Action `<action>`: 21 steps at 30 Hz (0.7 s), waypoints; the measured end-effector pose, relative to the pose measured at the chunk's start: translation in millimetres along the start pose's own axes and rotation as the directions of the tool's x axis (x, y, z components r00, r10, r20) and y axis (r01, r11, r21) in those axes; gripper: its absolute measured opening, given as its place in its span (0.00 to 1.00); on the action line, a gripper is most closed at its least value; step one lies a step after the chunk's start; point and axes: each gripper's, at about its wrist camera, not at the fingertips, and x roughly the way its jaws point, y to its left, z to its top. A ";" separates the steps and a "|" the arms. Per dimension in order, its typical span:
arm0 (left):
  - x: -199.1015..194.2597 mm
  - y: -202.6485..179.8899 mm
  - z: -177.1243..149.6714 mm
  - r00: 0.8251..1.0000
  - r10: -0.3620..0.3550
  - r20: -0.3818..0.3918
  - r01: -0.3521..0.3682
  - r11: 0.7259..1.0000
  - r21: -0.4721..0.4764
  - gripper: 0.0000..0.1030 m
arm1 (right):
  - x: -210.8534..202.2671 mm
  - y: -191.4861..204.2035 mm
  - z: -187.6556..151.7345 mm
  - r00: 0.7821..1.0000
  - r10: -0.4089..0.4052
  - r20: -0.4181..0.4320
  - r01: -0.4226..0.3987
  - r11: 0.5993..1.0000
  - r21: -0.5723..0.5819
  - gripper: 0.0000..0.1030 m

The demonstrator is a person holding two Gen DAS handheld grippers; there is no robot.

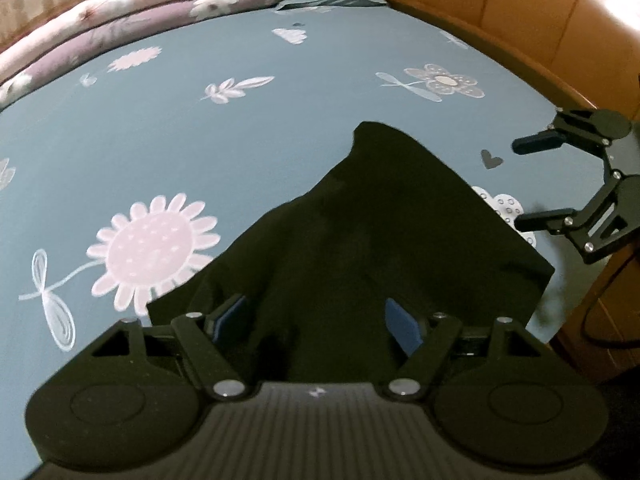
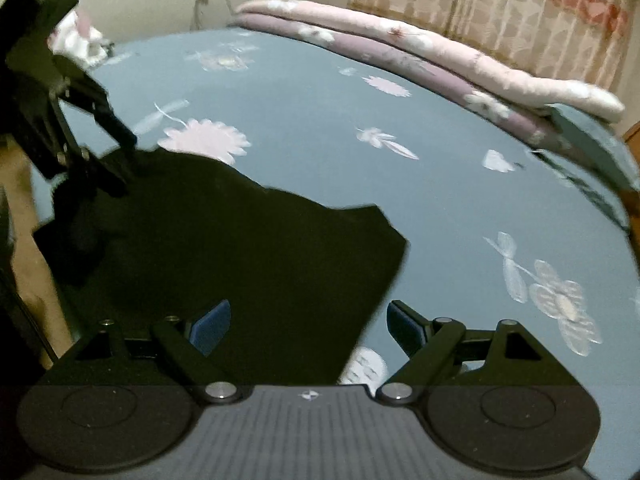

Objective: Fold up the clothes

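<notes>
A black garment [image 1: 360,232] lies on the blue flowered bed sheet [image 1: 240,132], partly folded, with a peaked far corner. My left gripper [image 1: 318,320] is open, its blue pads [image 1: 232,314] spread above the garment's near edge. My right gripper [image 1: 520,182] is open at the garment's right side, apart from it. In the right wrist view the garment [image 2: 224,240] lies under my open right gripper [image 2: 308,322], whose blue pads [image 2: 212,320] straddle the cloth's near edge. The left gripper [image 2: 116,152] hangs over the garment's far left part.
Folded pink and purple quilts [image 2: 420,56] lie along the far side of the bed. A wooden bed frame and panels [image 1: 540,20] stand to the right. A patterned curtain [image 2: 520,8] hangs behind the bed.
</notes>
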 end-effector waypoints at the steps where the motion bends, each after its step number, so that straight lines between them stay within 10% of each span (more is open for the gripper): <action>1: 0.0 1.0 -2.0 1.000 0.001 -0.001 -0.001 1.000 -0.011 0.75 | 4.3 0.1 2.7 1.000 0.024 0.006 -0.024 1.000 0.009 0.86; 10: 11.6 4.9 -23.0 0.999 -0.014 -0.039 0.010 0.996 -0.090 0.75 | 52.3 6.1 8.0 0.975 0.221 -0.003 -0.219 0.970 0.106 0.87; 21: -4.3 15.5 -32.0 0.999 -0.031 0.036 0.037 0.985 -0.168 0.75 | 58.6 6.3 -16.4 0.973 0.211 -0.093 -0.200 0.973 0.114 0.92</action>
